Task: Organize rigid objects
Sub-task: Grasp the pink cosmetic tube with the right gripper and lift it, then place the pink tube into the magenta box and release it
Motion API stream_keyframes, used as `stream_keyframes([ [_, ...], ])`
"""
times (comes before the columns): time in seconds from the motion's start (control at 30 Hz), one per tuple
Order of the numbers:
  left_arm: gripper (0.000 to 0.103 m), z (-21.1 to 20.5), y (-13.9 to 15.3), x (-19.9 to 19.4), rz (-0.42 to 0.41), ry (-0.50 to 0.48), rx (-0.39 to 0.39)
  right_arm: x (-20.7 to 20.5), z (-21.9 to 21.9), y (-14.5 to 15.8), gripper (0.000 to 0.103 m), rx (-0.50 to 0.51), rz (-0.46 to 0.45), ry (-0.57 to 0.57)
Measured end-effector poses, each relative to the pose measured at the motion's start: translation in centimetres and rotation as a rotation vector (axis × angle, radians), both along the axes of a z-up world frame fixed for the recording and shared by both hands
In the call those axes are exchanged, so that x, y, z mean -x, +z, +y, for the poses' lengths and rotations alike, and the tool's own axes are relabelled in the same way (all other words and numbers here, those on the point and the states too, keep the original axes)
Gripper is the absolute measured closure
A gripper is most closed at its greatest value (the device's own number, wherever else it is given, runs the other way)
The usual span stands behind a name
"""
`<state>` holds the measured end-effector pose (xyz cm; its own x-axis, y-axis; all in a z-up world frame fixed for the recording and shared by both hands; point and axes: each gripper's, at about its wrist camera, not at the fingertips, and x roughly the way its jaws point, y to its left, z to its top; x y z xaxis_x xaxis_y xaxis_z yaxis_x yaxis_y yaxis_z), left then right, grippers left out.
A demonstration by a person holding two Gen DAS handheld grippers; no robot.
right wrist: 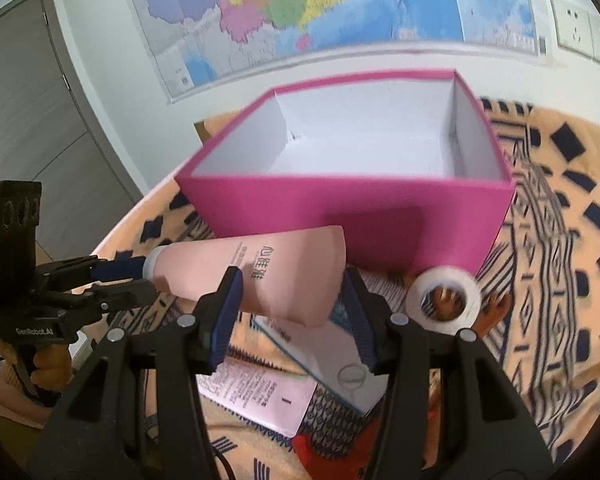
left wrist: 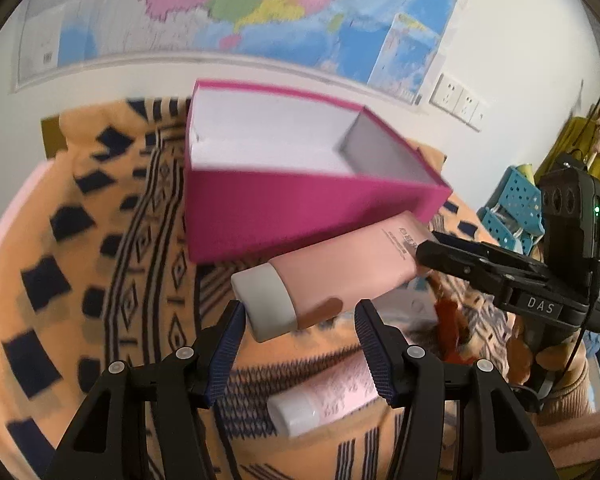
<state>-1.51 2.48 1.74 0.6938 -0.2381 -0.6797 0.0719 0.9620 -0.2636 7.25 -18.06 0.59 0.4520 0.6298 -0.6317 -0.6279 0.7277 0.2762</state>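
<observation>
Pink squeeze tube with a white flip cap [left wrist: 332,276] up off the patterned orange-and-navy cloth [left wrist: 100,280] on the worktop, slung between both tools. Crimped tail end pinched in the right tool [left wrist: 424,258], coming in from three o'clock in the left wrist view, clenched on the tube. From the right wrist view, same tube [right wrist: 260,272] lying crosswise between the right tool [right wrist: 292,300] fingers, cap pointing off to nine o'clock.

Left tool [left wrist: 300,320] spread wide, released, cap end hanging at twelve o'clock just ahead of its blue-padded fingertips [left wrist: 228,336]. In the right wrist view, left tool [right wrist: 144,278] at nine o'clock, fingers on either side of the cap; contact hard to tell there.

Open magenta cardboard box with white inside [left wrist: 284,184] right behind the tube at twelve o'clock, nothing seen inside it [right wrist: 360,168].

Second pale pink tube with white cap [left wrist: 324,400] lying on the cloth at six o'clock, beneath the left tool. White roll of tape [right wrist: 444,300] standing on edge at two o'clock of the right tool, just beside the box corner. Printed white leaflets [right wrist: 268,392] flat on the cloth under the right tool. Colourful wall map [right wrist: 300,8] up top.
</observation>
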Motion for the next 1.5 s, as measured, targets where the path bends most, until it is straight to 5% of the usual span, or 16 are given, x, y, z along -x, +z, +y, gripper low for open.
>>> stream_keyframes([
  [0.5,0.046,0.2,5.7,-5.7,-0.168,0.020,-0.125,-4.8,0.9,5.0,0.049,-0.061,-0.097,-0.033],
  [0.93,0.046,1.9,3.4,-12.3,-0.066,0.061,-0.148,-11.1,3.1,2.6,0.049,-0.020,0.008,-0.050],
  [1.5,0.046,2.2,1.3,-15.0,-0.010,0.096,-0.186,-14.7,5.4,-1.3,0.046,0.088,0.115,-0.068],
])
